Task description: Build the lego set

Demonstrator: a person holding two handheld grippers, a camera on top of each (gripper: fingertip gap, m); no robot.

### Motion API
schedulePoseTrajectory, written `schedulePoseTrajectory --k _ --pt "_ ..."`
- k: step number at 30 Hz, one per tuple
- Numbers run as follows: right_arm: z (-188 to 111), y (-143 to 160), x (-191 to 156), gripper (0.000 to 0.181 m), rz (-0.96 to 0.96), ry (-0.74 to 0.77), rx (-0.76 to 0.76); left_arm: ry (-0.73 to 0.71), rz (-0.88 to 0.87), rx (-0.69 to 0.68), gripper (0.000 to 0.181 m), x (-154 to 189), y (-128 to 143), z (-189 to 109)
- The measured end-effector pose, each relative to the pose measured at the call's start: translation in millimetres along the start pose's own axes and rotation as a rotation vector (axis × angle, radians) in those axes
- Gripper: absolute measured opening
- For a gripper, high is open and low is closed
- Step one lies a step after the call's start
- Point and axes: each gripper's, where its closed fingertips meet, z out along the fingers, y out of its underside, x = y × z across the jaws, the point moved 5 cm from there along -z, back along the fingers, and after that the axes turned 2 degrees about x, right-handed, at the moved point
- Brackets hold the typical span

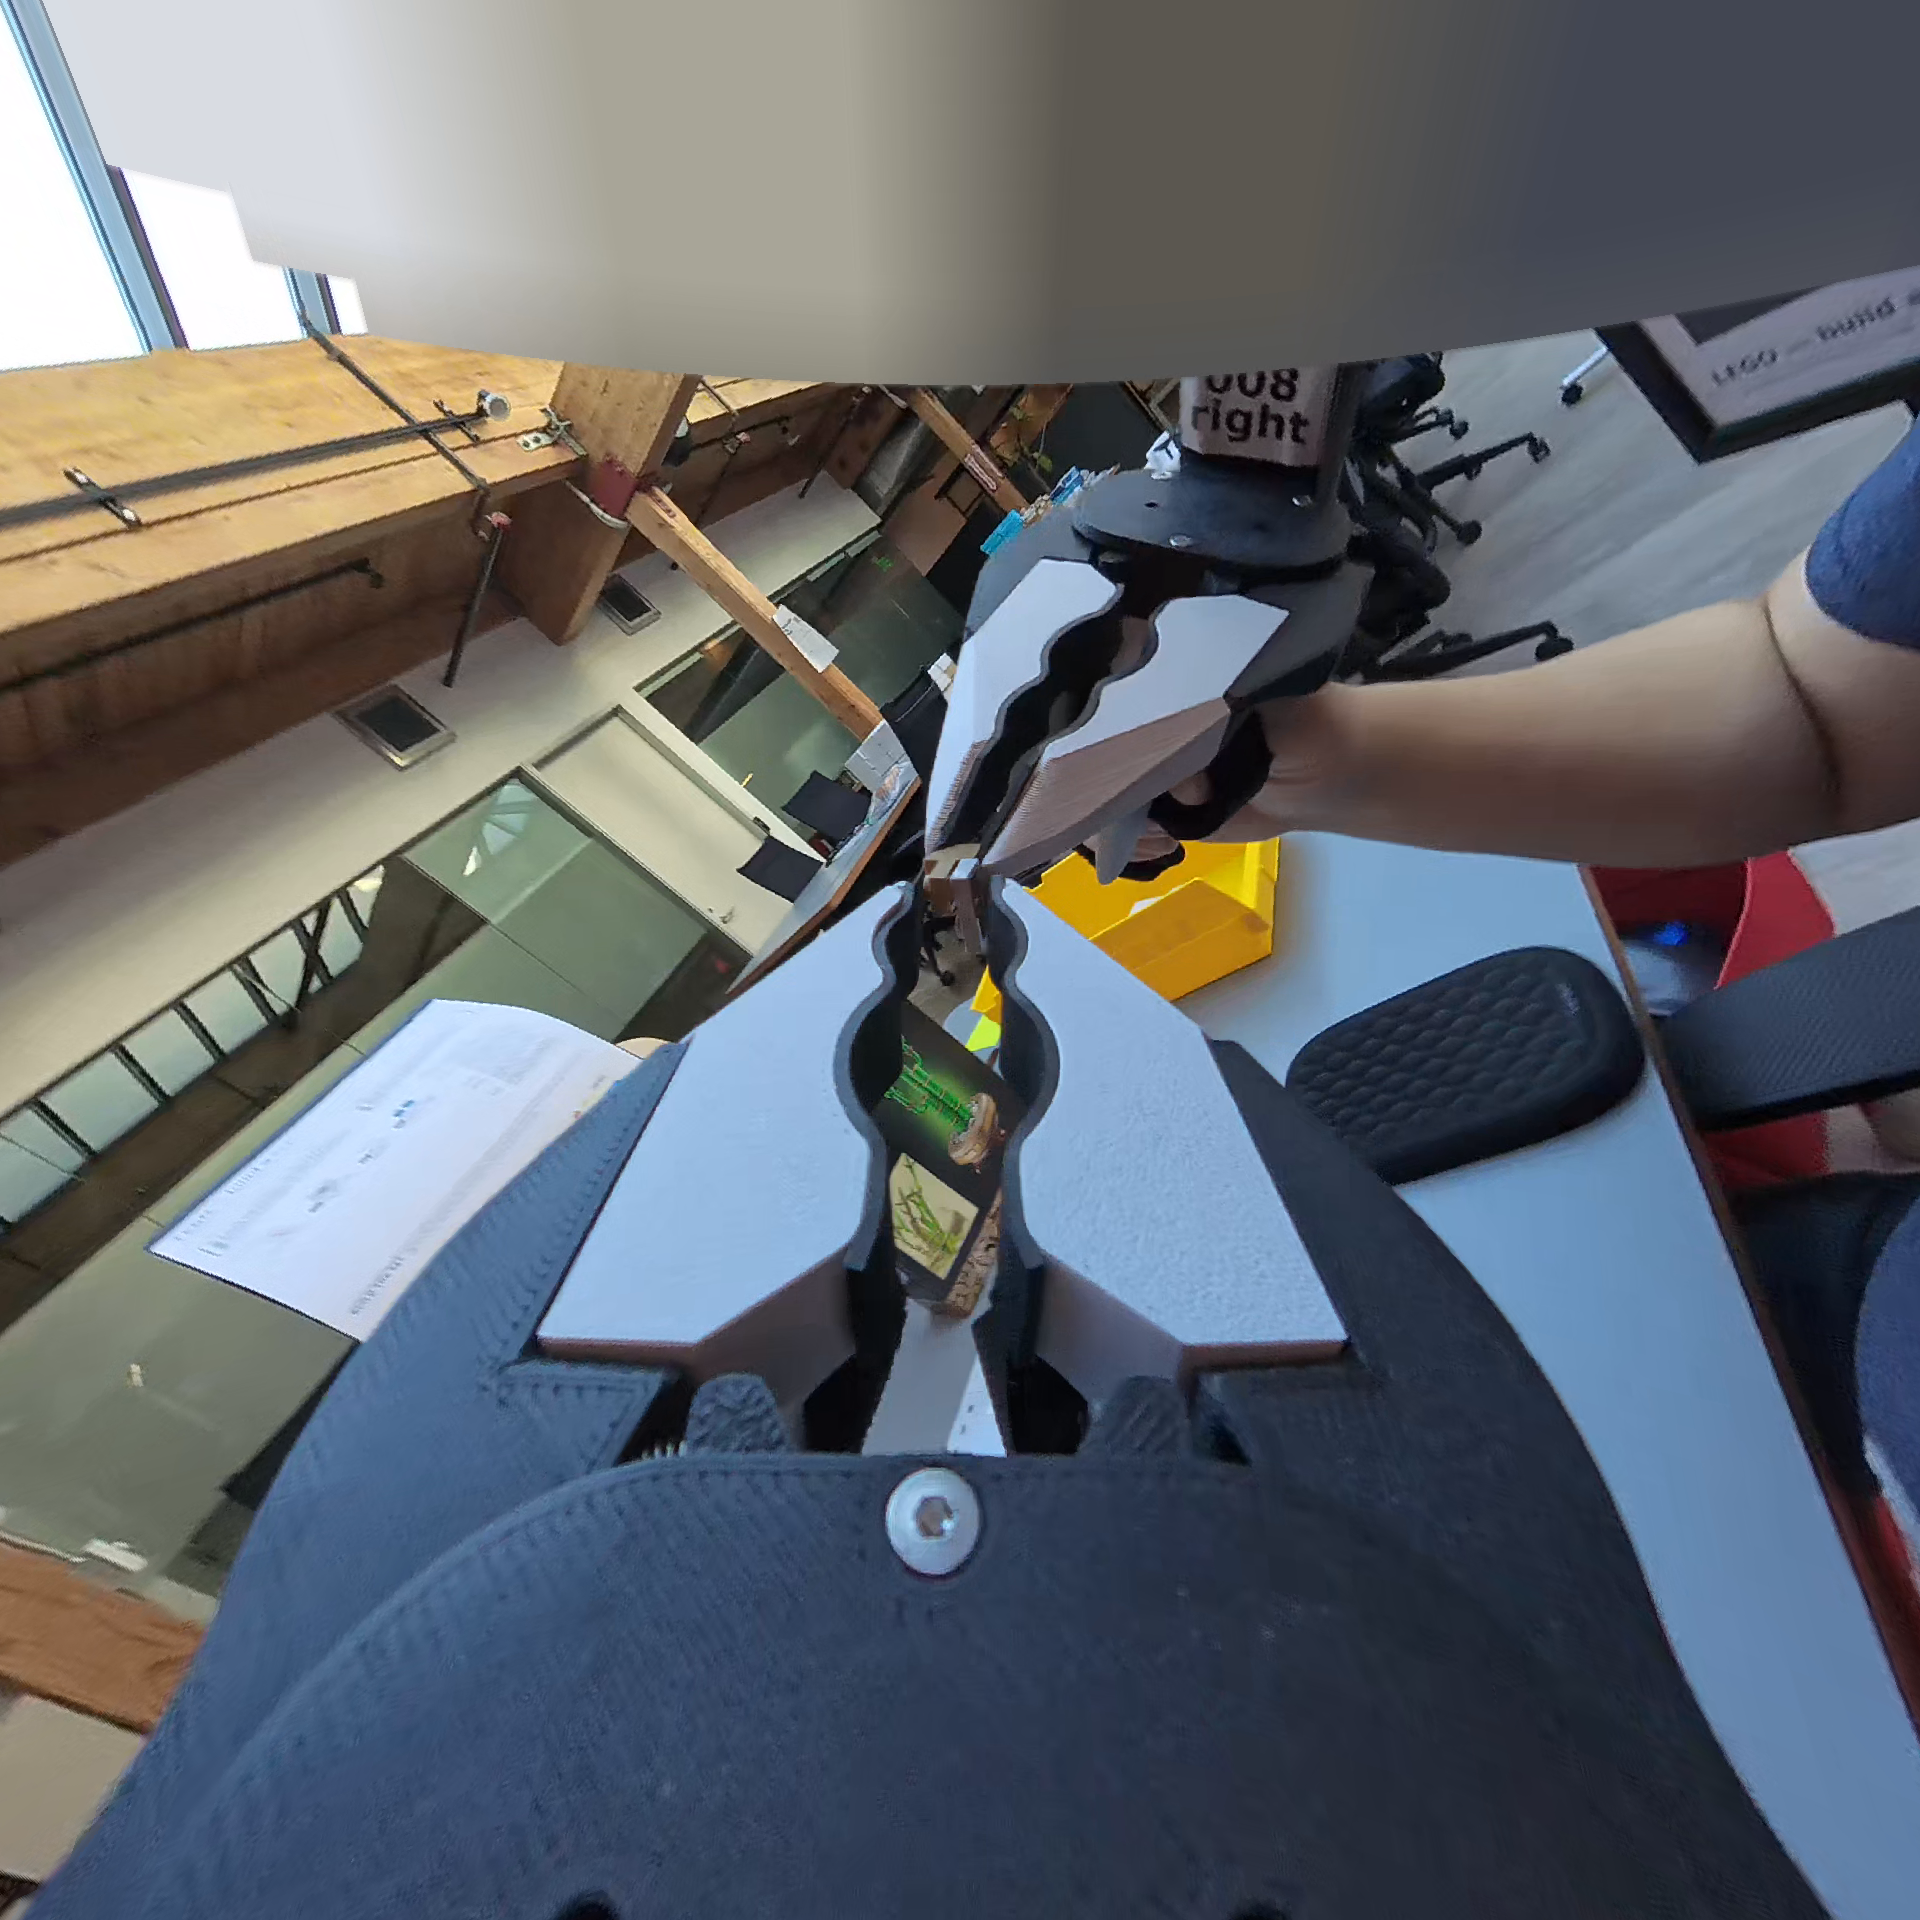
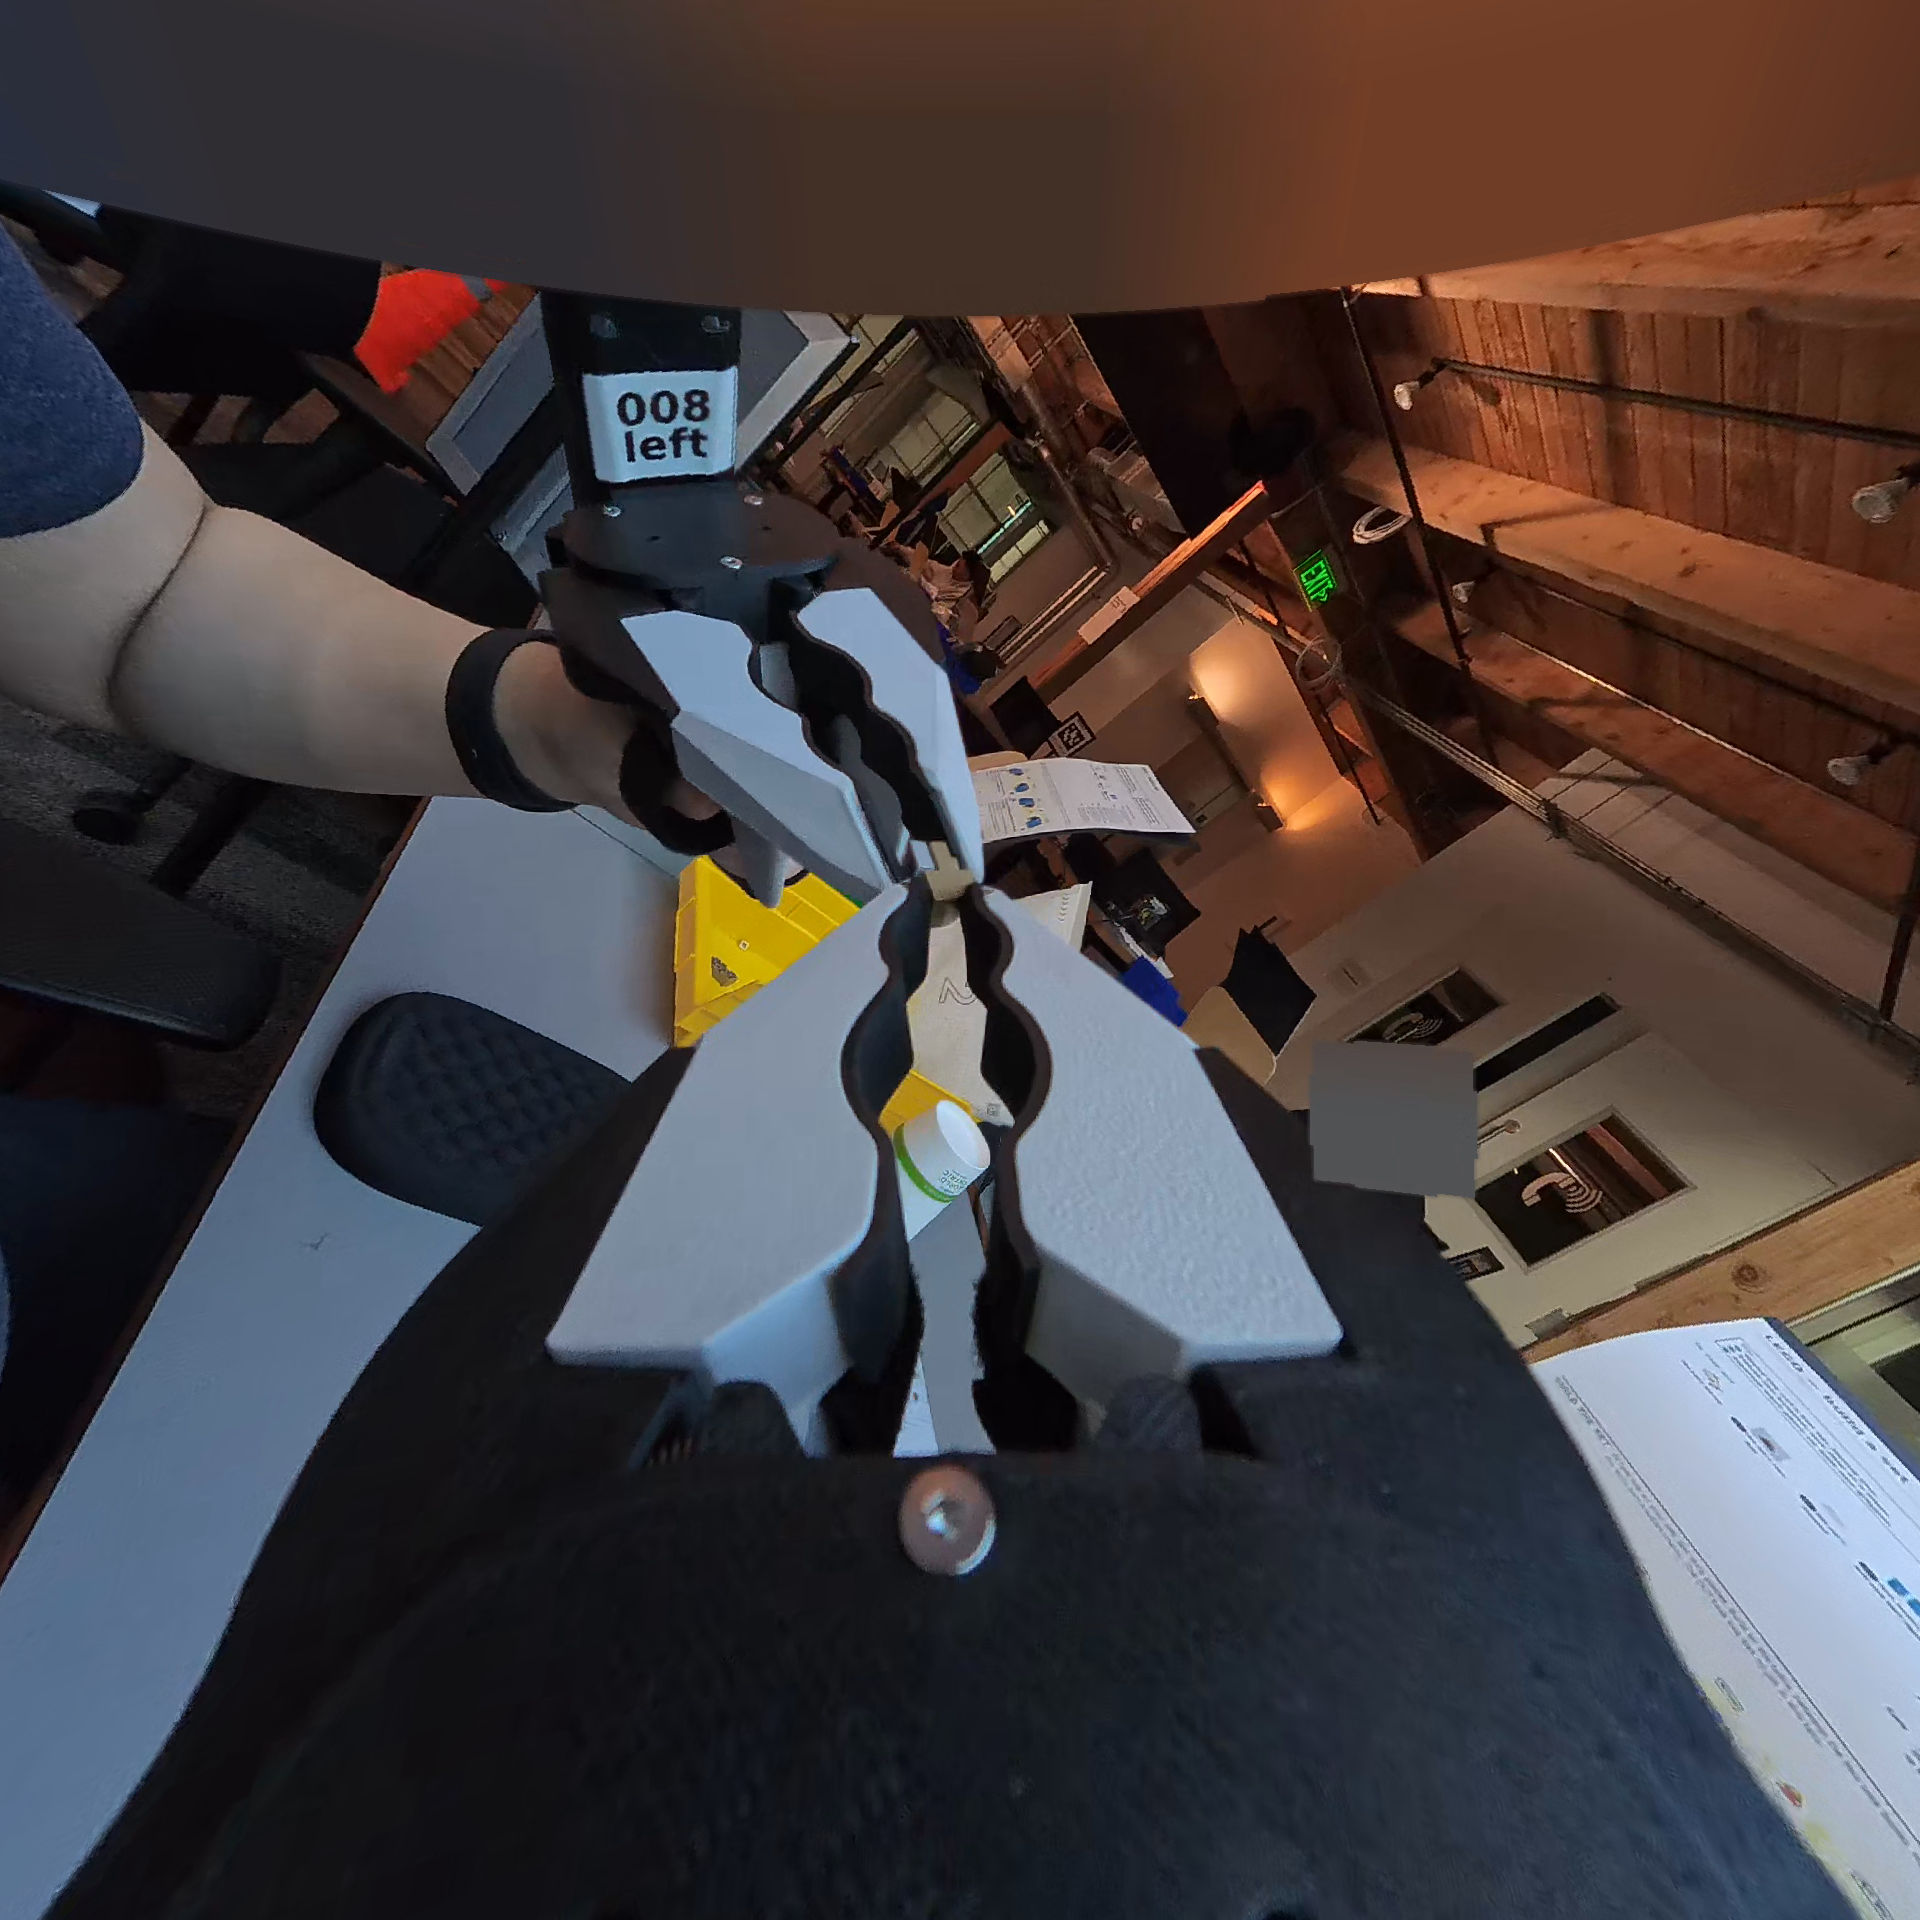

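Here, two grippers tip to tip, raised above a white table (image 1: 1558, 1299), near the centre of both frames. Left gripper (image 1: 951, 899) seen from behind in the left wrist view: grey fingers (image 1: 748, 1143) nearly closed, clenched on a small tan lego piece (image 1: 951, 873) at the very tips. Right gripper (image 2: 940, 899) seen from behind in the right wrist view, also narrowed at the tips, pinching the same tan piece from the opposite side. Exact shape of the piece hard to tell, mostly hidden between the four tips; possibly two small parts pressed together, cannot tell.

Below the tips, just right of centre in the left wrist view, a yellow bin (image 1: 1184, 925) on the table. At middle right of that frame, a black padded wrist rest (image 1: 1455, 1060) lying flat, apart from the bin. Through the gap between the left fingers, a lego box with green and black pictures (image 1: 935, 1143). At lower left, a white printed sheet (image 1: 395, 1153).

In the right wrist view, through the finger gap, a white cylindrical container with a green band (image 2: 940, 1158), beside the yellow bin. At the lower right, a white instruction page (image 2: 1766, 1558). Forearm in a blue sleeve at the left edge, hand (image 2: 582, 727) gripping the left tool's handle.
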Motion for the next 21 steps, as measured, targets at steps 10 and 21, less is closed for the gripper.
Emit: schedulePoseTrajectory --k 10,21 --pt "-0.5 0.7 -3.5 0.005 -0.012 -0.040 -0.040 0.025 0.012 -0.008 0.007 4.0 2.0 -1.4" --pt "-1.0 2.3 -5.1 0.005 -0.051 -0.021 -0.029 0.070 -0.123 0.020 0.008 3.0 6.8 0.0"
